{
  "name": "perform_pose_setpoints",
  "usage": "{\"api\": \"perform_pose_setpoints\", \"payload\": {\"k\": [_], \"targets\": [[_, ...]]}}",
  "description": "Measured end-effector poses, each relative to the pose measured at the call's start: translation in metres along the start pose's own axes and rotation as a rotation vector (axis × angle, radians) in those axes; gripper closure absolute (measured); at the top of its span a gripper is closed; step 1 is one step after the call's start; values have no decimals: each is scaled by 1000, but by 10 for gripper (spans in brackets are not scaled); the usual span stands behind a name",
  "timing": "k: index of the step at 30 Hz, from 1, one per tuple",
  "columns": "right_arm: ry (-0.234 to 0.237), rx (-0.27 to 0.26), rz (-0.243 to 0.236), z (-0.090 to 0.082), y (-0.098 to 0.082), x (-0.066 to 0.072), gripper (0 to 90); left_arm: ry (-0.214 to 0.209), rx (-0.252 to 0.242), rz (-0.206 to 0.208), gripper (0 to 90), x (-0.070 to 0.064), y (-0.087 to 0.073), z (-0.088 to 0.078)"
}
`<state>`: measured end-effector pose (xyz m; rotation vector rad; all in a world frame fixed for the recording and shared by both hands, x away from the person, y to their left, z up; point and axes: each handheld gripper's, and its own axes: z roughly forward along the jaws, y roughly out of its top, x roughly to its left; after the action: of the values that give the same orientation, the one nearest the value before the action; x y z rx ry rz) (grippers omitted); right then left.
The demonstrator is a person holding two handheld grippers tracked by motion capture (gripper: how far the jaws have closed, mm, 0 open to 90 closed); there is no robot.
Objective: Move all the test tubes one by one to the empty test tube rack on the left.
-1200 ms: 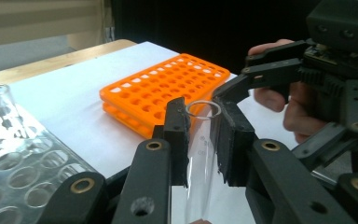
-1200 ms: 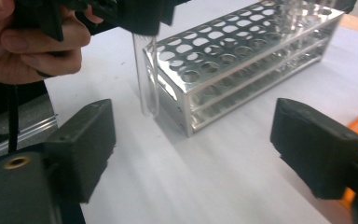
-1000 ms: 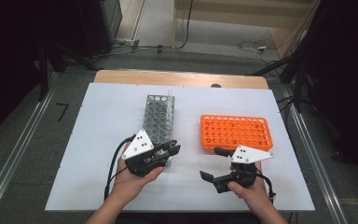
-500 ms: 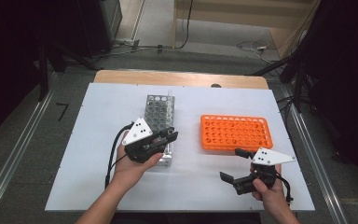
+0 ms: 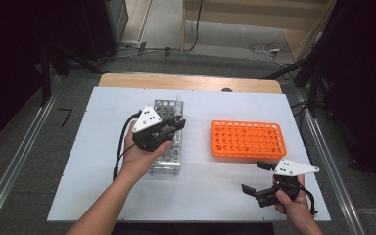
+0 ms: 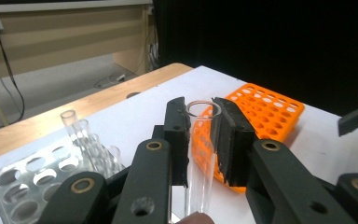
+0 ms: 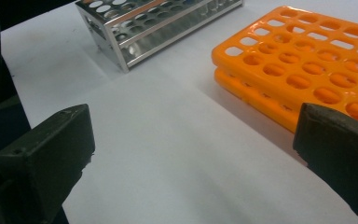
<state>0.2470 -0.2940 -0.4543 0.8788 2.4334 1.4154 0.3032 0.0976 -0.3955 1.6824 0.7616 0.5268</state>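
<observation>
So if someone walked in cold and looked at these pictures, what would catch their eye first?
Probably the bright orange tube rack, with every visible hole empty, on the right of the white table. Next, the left tongs clamped on a clear glass test tube, held over the metal rack, where a few more tubes stand at its far end. The right tongs hang wide open near the table's front edge.

No readable text, label, brand or number on any surface in these views.
</observation>
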Motion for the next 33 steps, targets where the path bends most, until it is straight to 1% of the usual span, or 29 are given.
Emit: {"api": "perform_pose_setpoints", "payload": {"k": [5, 9, 14, 17, 22, 23, 27, 29, 33], "targets": [[-12, -14, 14, -4, -1, -4, 0, 25, -5, -9, 760, 8, 1, 11], [-16, -24, 14, -7, -1, -5, 0, 48, 2, -10, 760, 14, 0, 20], [-19, -29, 17, -8, -1, -7, 0, 86, -5, -17, 760, 19, -1, 29], [-19, -31, 18, -8, -1, -7, 0, 101, -10, -24, 760, 21, -1, 34], [-25, -31, 20, -9, -1, -8, 0, 126, -10, -15, 760, 24, -3, 40], [-25, -31, 20, -9, -2, -8, 0, 135, -9, -16, 760, 25, -4, 41], [-23, -37, 21, -10, -1, -8, 0, 147, -6, -24, 760, 29, -6, 44], [-20, -40, 22, -10, -1, -8, 0, 155, -6, -17, 760, 30, -7, 45], [-24, -40, 23, -11, -2, -9, 0, 166, 14, 9, 760, 29, -9, 47]]}}
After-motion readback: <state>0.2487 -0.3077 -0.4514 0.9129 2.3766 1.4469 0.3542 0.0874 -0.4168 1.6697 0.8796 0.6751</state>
